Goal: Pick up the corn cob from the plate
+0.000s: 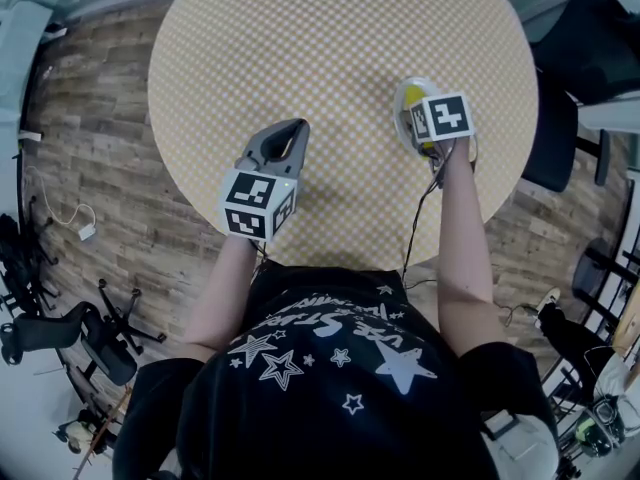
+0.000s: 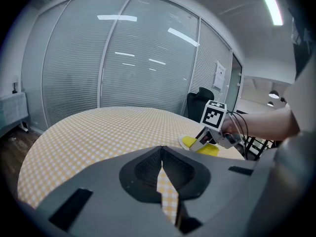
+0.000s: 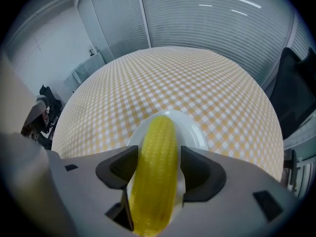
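Right gripper view: right gripper [image 3: 157, 168] jaws clamped on both sides of the yellow corn cob [image 3: 158, 135] | cob points lengthwise over the white plate [image 3: 196, 134] | plate sits on the yellow-checked round table [image 3: 197, 83] | left gripper [image 2: 161, 169] jaws pressed together, nothing between them, over the table, apart from the plate
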`<action>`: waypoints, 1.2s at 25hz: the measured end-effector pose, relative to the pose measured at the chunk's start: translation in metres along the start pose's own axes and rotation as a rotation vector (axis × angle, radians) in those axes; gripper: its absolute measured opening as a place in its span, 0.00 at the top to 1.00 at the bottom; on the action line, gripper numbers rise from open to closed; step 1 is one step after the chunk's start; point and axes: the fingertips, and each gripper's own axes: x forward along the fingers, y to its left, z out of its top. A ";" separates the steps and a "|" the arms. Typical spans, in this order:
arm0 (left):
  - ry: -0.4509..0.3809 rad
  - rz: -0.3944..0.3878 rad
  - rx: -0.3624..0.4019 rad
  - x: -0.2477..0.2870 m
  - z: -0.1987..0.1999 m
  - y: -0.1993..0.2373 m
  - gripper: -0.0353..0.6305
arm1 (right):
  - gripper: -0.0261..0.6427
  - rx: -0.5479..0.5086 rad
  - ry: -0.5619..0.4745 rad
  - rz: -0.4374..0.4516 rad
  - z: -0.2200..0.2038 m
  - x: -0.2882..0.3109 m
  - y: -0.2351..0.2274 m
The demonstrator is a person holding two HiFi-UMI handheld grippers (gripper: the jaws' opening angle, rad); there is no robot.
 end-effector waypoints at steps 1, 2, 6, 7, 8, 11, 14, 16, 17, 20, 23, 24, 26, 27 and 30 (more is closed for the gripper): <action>-0.001 0.000 -0.001 -0.001 0.000 0.001 0.93 | 0.56 0.008 0.000 0.015 0.000 0.000 0.001; -0.001 -0.001 -0.002 -0.001 0.000 0.001 0.93 | 0.56 0.013 0.000 0.029 0.000 0.001 0.002; -0.006 -0.009 -0.001 -0.001 0.000 -0.005 0.93 | 0.58 -0.026 0.008 0.016 -0.001 0.001 -0.001; -0.007 -0.012 0.001 0.000 0.001 -0.007 0.93 | 0.58 -0.037 0.001 0.009 -0.001 0.001 -0.002; -0.009 -0.015 0.004 0.000 0.001 -0.009 0.93 | 0.58 -0.044 -0.011 0.000 0.000 0.001 -0.003; -0.014 -0.024 0.011 -0.002 0.004 -0.010 0.93 | 0.58 -0.057 -0.061 -0.033 0.006 -0.001 -0.007; -0.019 -0.027 0.013 -0.008 0.005 -0.008 0.93 | 0.58 -0.048 -0.106 -0.045 0.013 -0.008 -0.006; -0.022 -0.027 0.013 -0.011 0.005 -0.007 0.93 | 0.58 -0.031 -0.137 -0.038 0.016 -0.015 -0.005; -0.026 -0.027 0.013 -0.013 0.005 -0.006 0.93 | 0.58 -0.023 -0.153 -0.033 0.017 -0.019 -0.004; -0.042 -0.028 0.015 -0.019 0.006 -0.004 0.93 | 0.58 0.000 -0.209 -0.012 0.019 -0.034 0.004; -0.062 -0.031 0.017 -0.027 0.009 -0.002 0.93 | 0.58 0.035 -0.286 0.028 0.024 -0.056 0.016; -0.070 -0.033 0.017 -0.029 0.011 -0.002 0.93 | 0.58 0.045 -0.314 0.043 0.025 -0.064 0.020; -0.085 -0.039 0.018 -0.035 0.013 -0.002 0.93 | 0.58 0.061 -0.366 0.067 0.027 -0.081 0.029; -0.092 -0.043 0.020 -0.039 0.013 -0.003 0.93 | 0.58 0.065 -0.388 0.074 0.028 -0.089 0.034; -0.109 -0.055 0.021 -0.053 0.013 -0.004 0.93 | 0.58 0.050 -0.444 0.058 0.026 -0.112 0.050</action>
